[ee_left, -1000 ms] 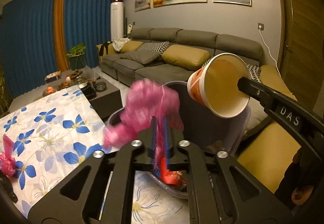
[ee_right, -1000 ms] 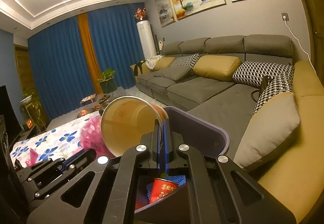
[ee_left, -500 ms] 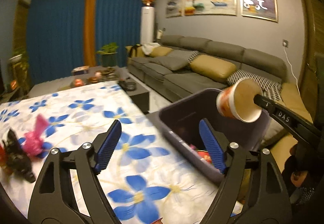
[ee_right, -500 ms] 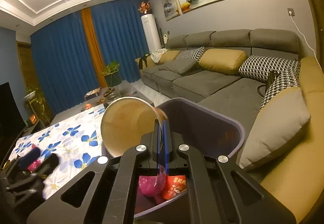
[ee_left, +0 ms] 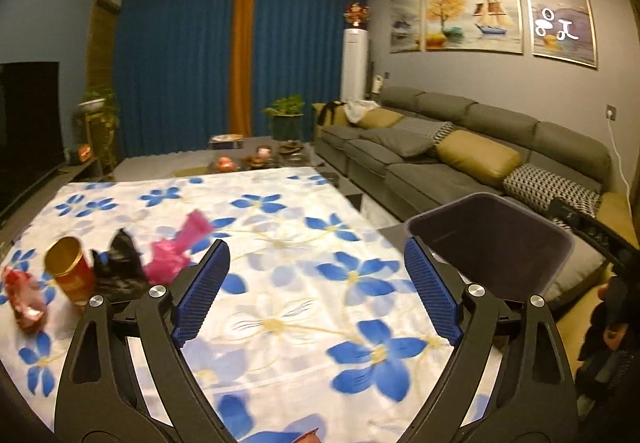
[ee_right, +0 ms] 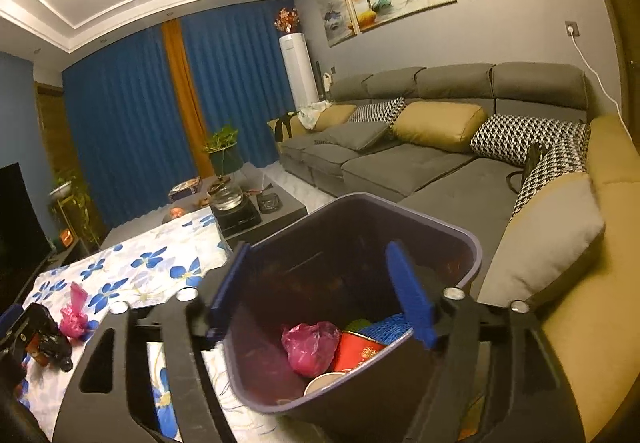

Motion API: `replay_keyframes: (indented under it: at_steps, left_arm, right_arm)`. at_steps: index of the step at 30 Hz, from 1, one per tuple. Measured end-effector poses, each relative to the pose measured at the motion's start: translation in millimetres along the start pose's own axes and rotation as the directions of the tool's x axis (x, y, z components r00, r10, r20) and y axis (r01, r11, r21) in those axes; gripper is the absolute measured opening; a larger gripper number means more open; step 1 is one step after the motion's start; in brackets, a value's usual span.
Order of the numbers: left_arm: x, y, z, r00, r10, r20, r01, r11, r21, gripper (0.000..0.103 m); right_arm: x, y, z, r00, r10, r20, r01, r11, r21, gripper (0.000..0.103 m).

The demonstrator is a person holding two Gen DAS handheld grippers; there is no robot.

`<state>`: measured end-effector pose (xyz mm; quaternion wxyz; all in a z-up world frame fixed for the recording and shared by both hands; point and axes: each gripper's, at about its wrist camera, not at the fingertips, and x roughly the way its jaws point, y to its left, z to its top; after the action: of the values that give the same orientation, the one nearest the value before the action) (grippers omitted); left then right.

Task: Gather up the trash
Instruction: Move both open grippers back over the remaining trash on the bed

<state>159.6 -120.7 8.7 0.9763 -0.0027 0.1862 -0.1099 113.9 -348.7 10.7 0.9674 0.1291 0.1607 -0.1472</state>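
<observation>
My left gripper (ee_left: 316, 293) hangs over the flowered tablecloth (ee_left: 288, 251), its jaws still opening with nothing between them. Left of it lie a pink bag (ee_left: 176, 247), a black bag (ee_left: 120, 269), a red-and-gold paper cup (ee_left: 72, 271) and a shiny red wrapper (ee_left: 24, 303). My right gripper (ee_right: 320, 295) is above the dark purple bin (ee_right: 472, 243), jaws opening and empty. Inside the bin lie a pink bag (ee_right: 310, 347), a red cup (ee_right: 360, 353), a blue net (ee_right: 386, 327) and the paper cup (ee_right: 326, 383). The bin (ee_left: 552, 239) shows at the right of the left wrist view.
A grey sectional sofa (ee_right: 400, 159) with yellow and houndstooth cushions runs along the wall right of the bin. A dark coffee table with a kettle (ee_right: 228, 199) stands past the table's far end. A TV (ee_left: 28, 123) is at the left.
The left gripper let the pink bag fall into the bin, opened and swung left over the table. The right gripper opened and the paper cup dropped into the bin.
</observation>
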Motion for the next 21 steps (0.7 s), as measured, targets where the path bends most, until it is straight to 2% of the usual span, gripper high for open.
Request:
replay_keyframes:
  at_steps: [5,12,17,21]
  left_arm:
    - [-10.6,26.0,-7.1,0.998,0.068,-0.016,-0.068,0.997,-0.026,0.089]
    - [-34.8,77.7,-15.7,0.981,0.195,-0.018,-0.195,0.978,-0.079,0.090]
    - [-53.2,115.5,-21.9,0.960,0.277,-0.026,-0.279,0.954,-0.107,0.090]
    - [-67.7,147.6,-26.8,0.936,0.350,-0.032,-0.351,0.927,-0.132,0.090]
  right_arm:
    - [-11.1,16.7,-6.4,1.000,0.021,-0.011,-0.021,1.000,-0.019,0.082]
    - [-25.5,53.6,-19.8,0.996,0.083,-0.028,-0.084,0.994,-0.063,0.082]
    - [-32.5,94.0,-31.2,0.987,0.152,-0.051,-0.156,0.982,-0.107,0.082]
    - [-38.7,128.3,-42.7,0.975,0.210,-0.070,-0.218,0.966,-0.142,0.082]
